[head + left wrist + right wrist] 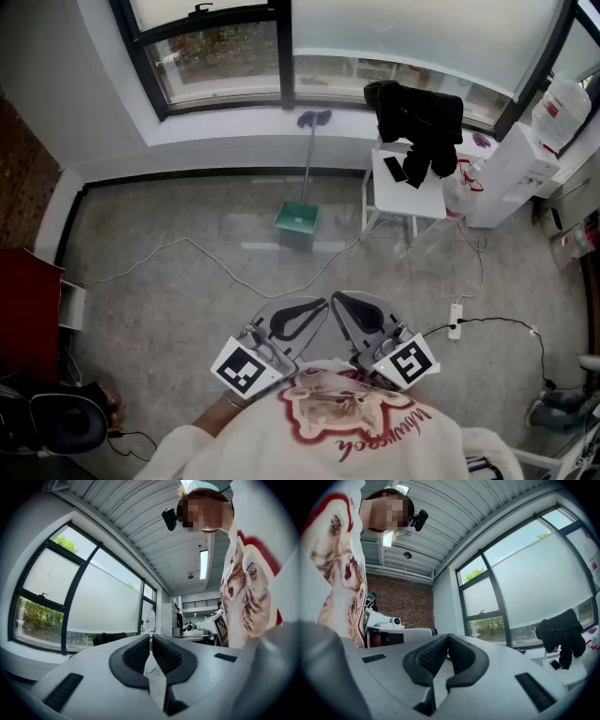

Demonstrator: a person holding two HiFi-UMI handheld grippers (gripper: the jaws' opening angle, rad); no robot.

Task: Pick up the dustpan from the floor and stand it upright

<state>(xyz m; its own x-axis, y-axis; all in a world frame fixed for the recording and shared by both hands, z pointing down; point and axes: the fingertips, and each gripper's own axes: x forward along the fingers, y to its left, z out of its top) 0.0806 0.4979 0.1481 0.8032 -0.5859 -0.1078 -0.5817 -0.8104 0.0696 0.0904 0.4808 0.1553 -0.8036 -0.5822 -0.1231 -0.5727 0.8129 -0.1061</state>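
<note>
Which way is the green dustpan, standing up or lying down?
Standing up: dustpan on the floor, handle rising to the windowsill.

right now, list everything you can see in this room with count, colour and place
dustpan: one, green, on the floor straight ahead
table: one, white, right of the dustpan
jacket: one, black, heaped on the table
phone: one, black, on the table
power strip: one, white, floor at right
cable: one, white, across the floor at left
left gripper: one, grey, jaws shut, empty
right gripper: one, grey, jaws shut, empty
</note>
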